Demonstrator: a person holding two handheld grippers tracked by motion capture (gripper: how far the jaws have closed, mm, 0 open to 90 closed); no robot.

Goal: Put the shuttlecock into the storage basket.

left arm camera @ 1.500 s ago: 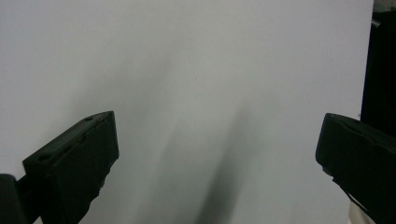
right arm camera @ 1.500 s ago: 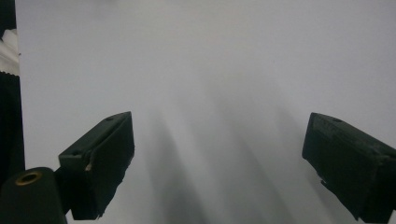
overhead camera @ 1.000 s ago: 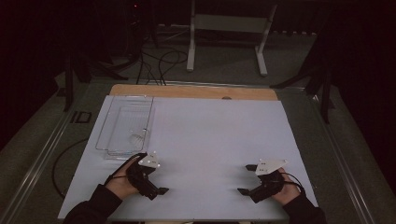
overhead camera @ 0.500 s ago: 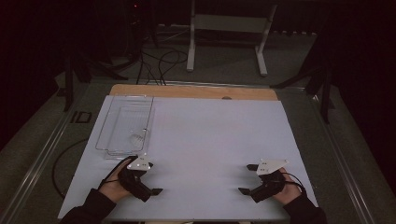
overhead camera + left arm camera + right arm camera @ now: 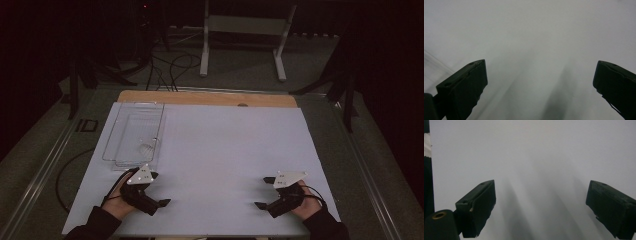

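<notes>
Moved: our left gripper (image 5: 157,189) has drawn back from the tray (image 5: 134,134) toward the table's near edge.
Surface: white table (image 5: 230,150), dark room.
Tray: clear, far left; contents unclear.
Grippers: left and right (image 5: 265,192) jaws spread, empty.

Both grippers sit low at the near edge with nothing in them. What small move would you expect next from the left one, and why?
Probably a short reach forward to the clear plastic tray. The left gripper is open and empty over the white table, just short of the tray's near end, and a small pale object lies in that end. The right gripper is open too, but far from the tray.
</notes>
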